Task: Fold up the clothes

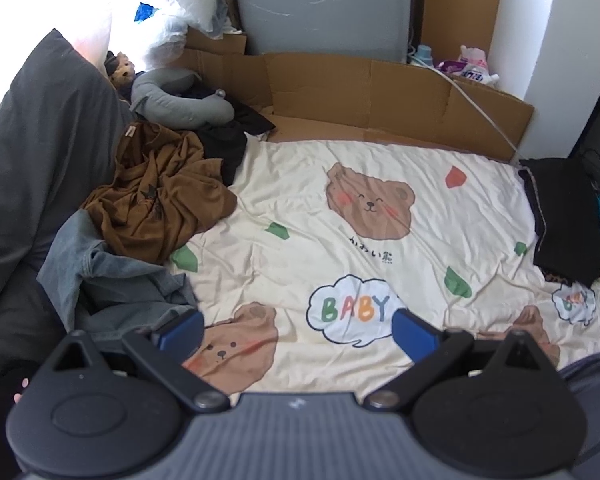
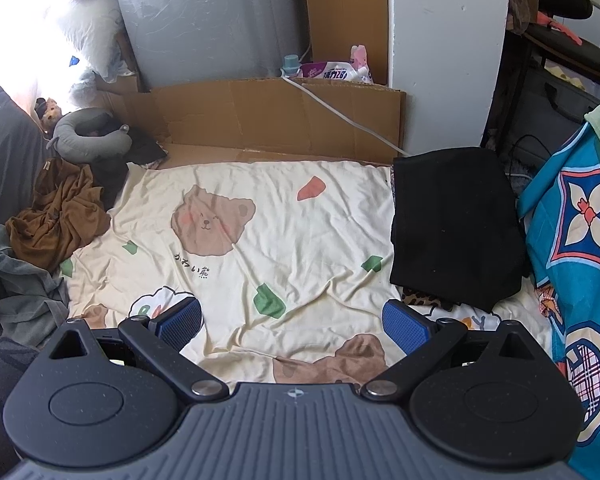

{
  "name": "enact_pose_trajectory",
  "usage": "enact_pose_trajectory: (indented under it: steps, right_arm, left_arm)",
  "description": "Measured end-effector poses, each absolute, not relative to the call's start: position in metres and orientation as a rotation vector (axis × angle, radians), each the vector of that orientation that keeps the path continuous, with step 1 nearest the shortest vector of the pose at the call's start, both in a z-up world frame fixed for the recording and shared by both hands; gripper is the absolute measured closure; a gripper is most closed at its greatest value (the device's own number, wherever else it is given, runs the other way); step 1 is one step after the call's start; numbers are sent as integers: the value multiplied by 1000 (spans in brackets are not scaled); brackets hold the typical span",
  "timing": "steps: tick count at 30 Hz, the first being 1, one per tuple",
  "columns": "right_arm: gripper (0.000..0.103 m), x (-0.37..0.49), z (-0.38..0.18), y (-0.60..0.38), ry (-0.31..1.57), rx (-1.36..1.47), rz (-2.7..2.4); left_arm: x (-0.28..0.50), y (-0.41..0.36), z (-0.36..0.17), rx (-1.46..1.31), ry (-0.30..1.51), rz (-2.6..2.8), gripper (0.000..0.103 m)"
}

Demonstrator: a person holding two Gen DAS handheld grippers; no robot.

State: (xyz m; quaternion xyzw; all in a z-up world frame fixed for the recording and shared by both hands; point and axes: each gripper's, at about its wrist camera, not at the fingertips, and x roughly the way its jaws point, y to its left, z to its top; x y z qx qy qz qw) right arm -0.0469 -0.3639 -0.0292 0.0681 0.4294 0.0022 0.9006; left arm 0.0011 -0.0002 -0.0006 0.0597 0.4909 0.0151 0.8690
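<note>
Flanking bare sheet: crumpled clothes, folded stack.

"BABY" in coloured letters on the bear-print sheet; small Japanese script under the bear.

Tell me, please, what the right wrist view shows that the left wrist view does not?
Only the right wrist view shows the dark furniture past the white wall and the patterned blue cloth's diamond motif. Only the left wrist view shows the whole BABY cloud print and fingertips at the lower left edge. Both show the bear sheet, the brown garment, the grey garment, the folded black garment, the cardboard and an open, empty gripper: left gripper, right gripper.
</note>
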Motion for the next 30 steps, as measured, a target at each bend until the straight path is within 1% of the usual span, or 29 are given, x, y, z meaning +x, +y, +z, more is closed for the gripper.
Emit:
enact_pose_trajectory:
  steps: [18, 30]
  right_arm:
    - [3, -47, -31, -359, 891, 117, 10]
    - [3, -49, -22, -364, 868, 140, 2]
  left_arm:
    - [5, 23, -3, 100, 1044, 42, 2]
    - [8, 30, 9, 99, 1007, 67, 2]
